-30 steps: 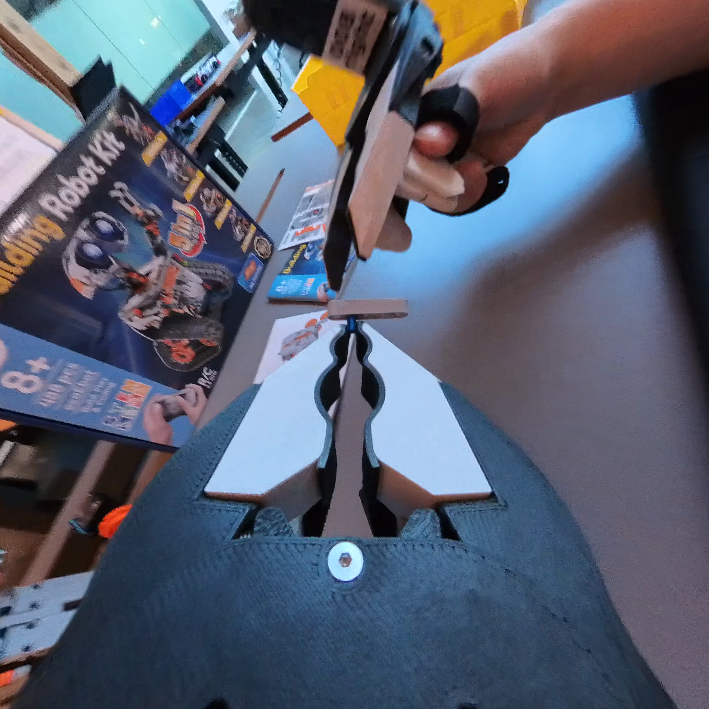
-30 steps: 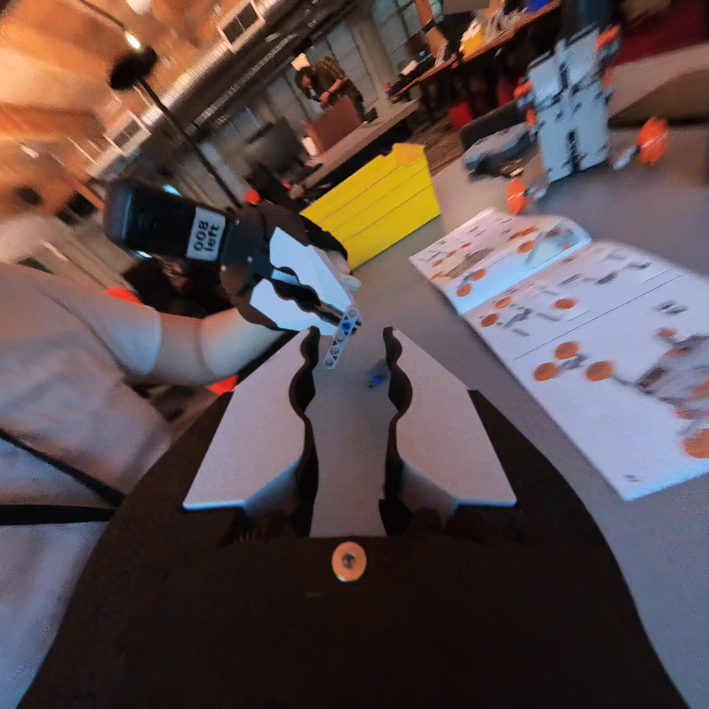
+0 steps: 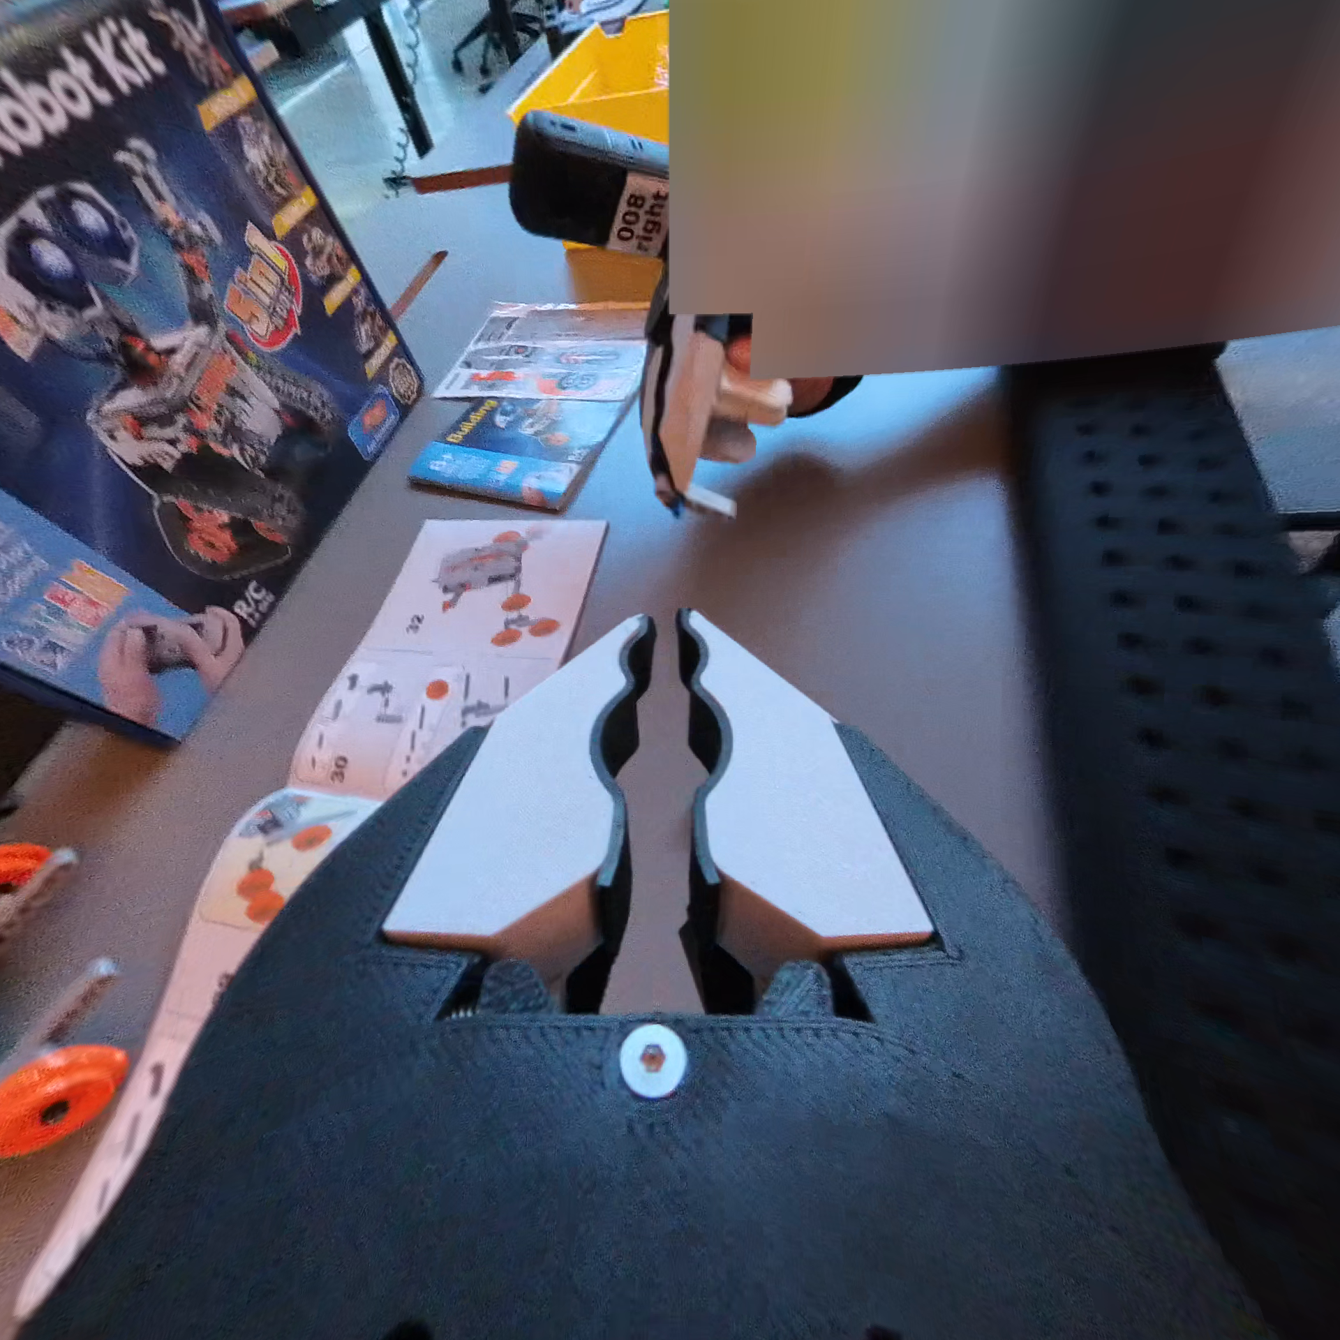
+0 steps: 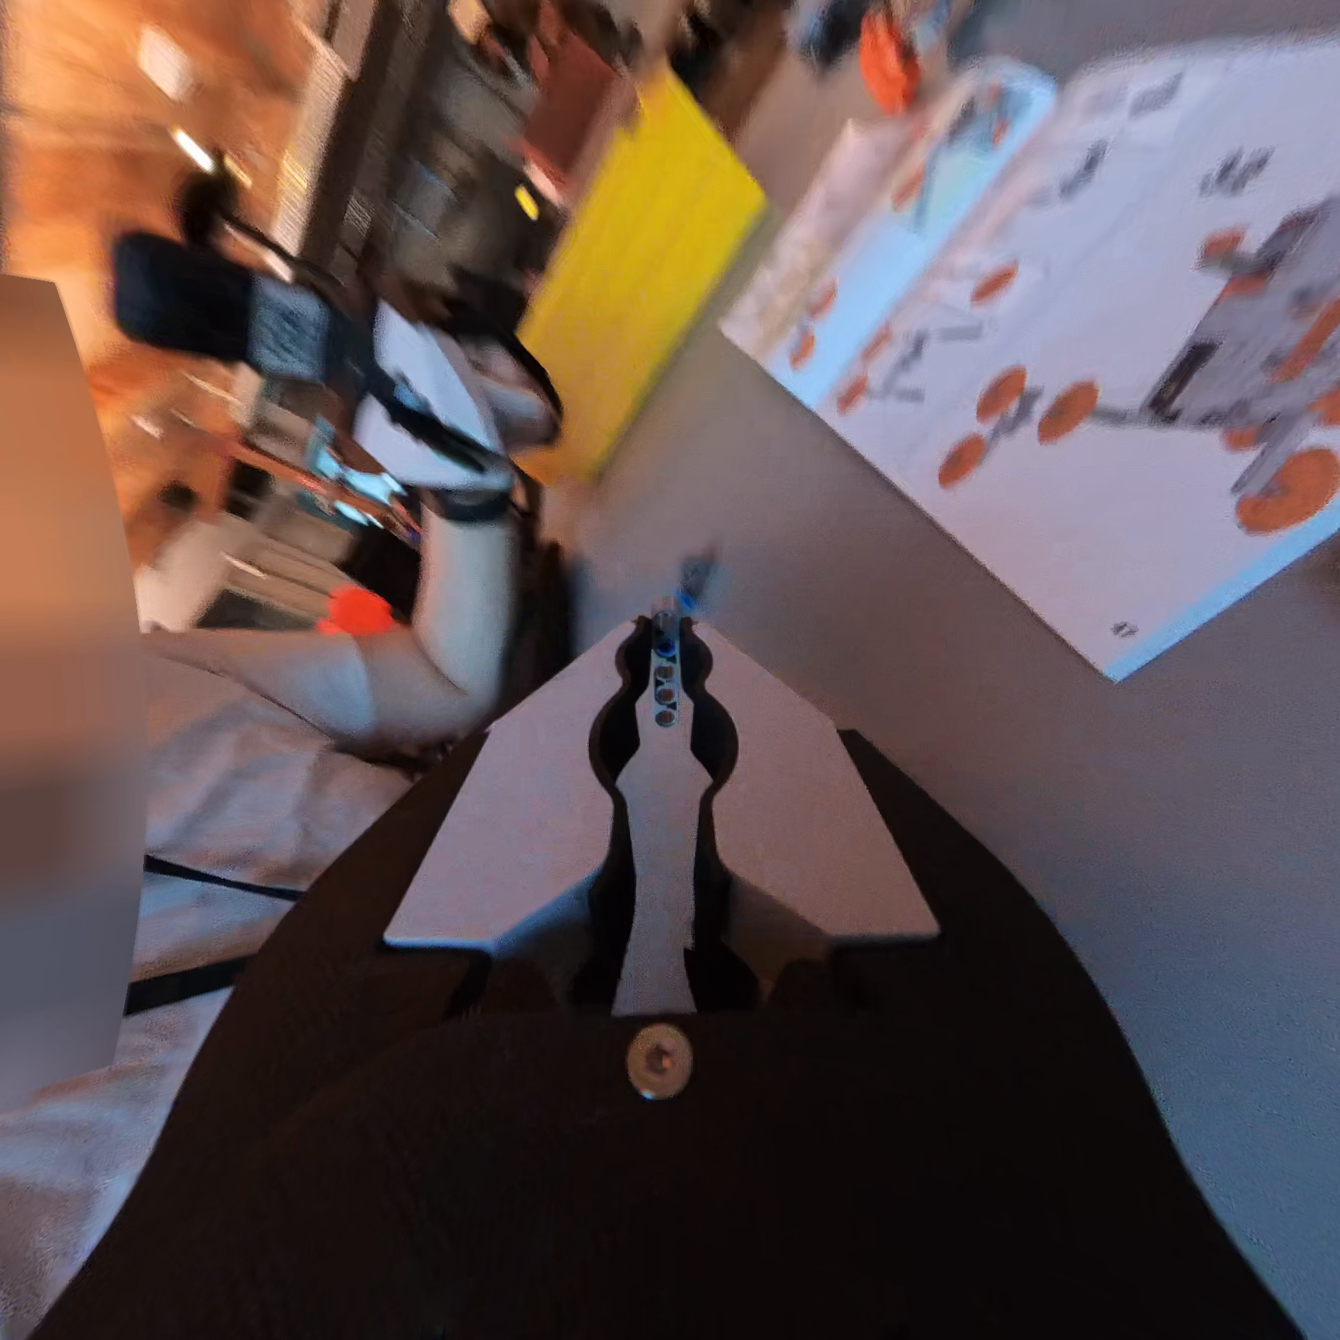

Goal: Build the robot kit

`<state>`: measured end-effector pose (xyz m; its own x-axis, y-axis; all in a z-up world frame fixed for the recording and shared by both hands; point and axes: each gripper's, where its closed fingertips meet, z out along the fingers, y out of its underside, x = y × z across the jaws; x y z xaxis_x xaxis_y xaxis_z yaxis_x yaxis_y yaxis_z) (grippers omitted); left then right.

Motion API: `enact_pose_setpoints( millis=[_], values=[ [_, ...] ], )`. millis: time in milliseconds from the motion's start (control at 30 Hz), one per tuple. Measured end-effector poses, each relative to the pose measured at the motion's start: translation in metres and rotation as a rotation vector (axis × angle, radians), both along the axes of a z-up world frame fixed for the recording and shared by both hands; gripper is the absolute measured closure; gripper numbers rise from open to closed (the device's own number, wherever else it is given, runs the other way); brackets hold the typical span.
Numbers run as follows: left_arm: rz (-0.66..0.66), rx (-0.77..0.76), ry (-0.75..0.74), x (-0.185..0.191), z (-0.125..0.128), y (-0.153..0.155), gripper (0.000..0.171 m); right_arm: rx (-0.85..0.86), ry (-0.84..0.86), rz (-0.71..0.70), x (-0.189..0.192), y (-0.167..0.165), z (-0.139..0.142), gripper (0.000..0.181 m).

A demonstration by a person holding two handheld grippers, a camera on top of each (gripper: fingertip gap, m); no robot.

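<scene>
My right gripper (image 4: 671, 631) is shut on a small grey beam (image 4: 666, 689) with a row of holes, which lies lengthwise between the fingertips. A blue pin (image 4: 681, 602) sits at its far end. In the left wrist view the right gripper (image 3: 681, 500) points down, just above the table, with the grey beam (image 3: 709, 500) sticking out sideways. My left gripper (image 3: 663, 623) is empty, its jaws a small gap apart. It hovers over the brown table (image 3: 834, 580), well short of the right gripper. The left gripper also shows, blurred, in the right wrist view (image 4: 435, 435).
A dark blue kit box (image 3: 145, 362) stands at the left. A folded instruction sheet (image 3: 500, 594) and a blue booklet (image 3: 515, 449) lie ahead. Orange wheels (image 3: 58, 1095) lie at the lower left. A yellow bin (image 3: 602, 80) stands far back. A black perforated surface (image 3: 1175, 652) is at the right.
The grey beam has gone from my left gripper to my right. The left has let go and drawn back; the right has shut on the beam and moved away.
</scene>
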<state>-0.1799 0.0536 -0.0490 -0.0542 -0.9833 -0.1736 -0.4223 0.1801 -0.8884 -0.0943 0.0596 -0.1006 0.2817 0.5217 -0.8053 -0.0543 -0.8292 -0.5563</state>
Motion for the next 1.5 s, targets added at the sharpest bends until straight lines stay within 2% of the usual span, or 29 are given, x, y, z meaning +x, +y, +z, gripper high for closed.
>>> enact_pose_setpoints(
  millis=[33,133,233,333,467,567,667,733,800,833,967,1100,1167,1333,1433,1500],
  values=[
    [-0.003,-0.02,0.011,-0.007,-0.004,-0.001,0.164,-0.009,-0.065,0.031,-0.009,-0.006,-0.011,0.176],
    [0.058,-0.118,0.164,-0.023,-0.037,-0.001,0.148,-0.01,-0.15,0.087,-0.032,-0.017,-0.028,0.176],
    [0.102,-0.161,0.197,-0.025,-0.058,-0.008,0.146,0.037,-0.307,0.128,-0.037,-0.022,-0.052,0.174],
    [0.165,-0.103,0.267,-0.023,-0.079,-0.008,0.135,0.047,-0.298,0.11,-0.039,-0.02,-0.05,0.175],
    [0.173,-0.072,0.344,-0.017,-0.099,-0.01,0.126,0.047,-0.284,0.112,-0.036,-0.019,-0.048,0.175],
    [0.179,-0.057,0.389,-0.013,-0.111,-0.011,0.124,0.031,-0.212,0.099,-0.038,-0.018,-0.04,0.176],
    [0.187,0.028,0.381,-0.011,-0.11,-0.005,0.142,0.059,-0.215,0.08,-0.037,-0.013,-0.039,0.176],
    [0.183,0.098,0.377,-0.01,-0.109,-0.002,0.143,0.068,-0.216,0.108,-0.04,-0.017,-0.039,0.175],
    [0.187,0.185,0.355,-0.007,-0.102,0.001,0.142,0.083,-0.169,0.114,-0.045,-0.018,-0.031,0.176],
    [0.191,0.245,0.301,-0.004,-0.091,0.003,0.142,0.098,-0.127,0.117,-0.048,-0.019,-0.024,0.175],
    [0.172,0.391,-0.027,0.013,-0.017,-0.014,0.142,0.118,0.033,0.112,-0.051,-0.022,0.008,0.176],
    [0.174,0.569,-0.244,0.015,0.032,-0.029,0.142,0.113,-0.102,0.095,-0.041,-0.02,-0.008,0.176],
    [0.171,0.62,-0.292,0.015,0.041,-0.035,0.143,0.1,-0.17,0.116,-0.039,-0.023,-0.018,0.175],
    [0.191,0.692,-0.393,0.011,0.057,-0.042,0.142,0.089,-0.173,0.14,-0.044,-0.027,-0.021,0.175],
    [0.184,0.664,-0.402,0.012,0.057,-0.042,0.143,0.077,-0.193,0.149,-0.043,-0.028,-0.026,0.175],
    [0.169,0.634,-0.378,0.014,0.05,-0.041,0.142,0.092,-0.115,0.168,-0.046,-0.031,-0.011,0.175]
  ],
)
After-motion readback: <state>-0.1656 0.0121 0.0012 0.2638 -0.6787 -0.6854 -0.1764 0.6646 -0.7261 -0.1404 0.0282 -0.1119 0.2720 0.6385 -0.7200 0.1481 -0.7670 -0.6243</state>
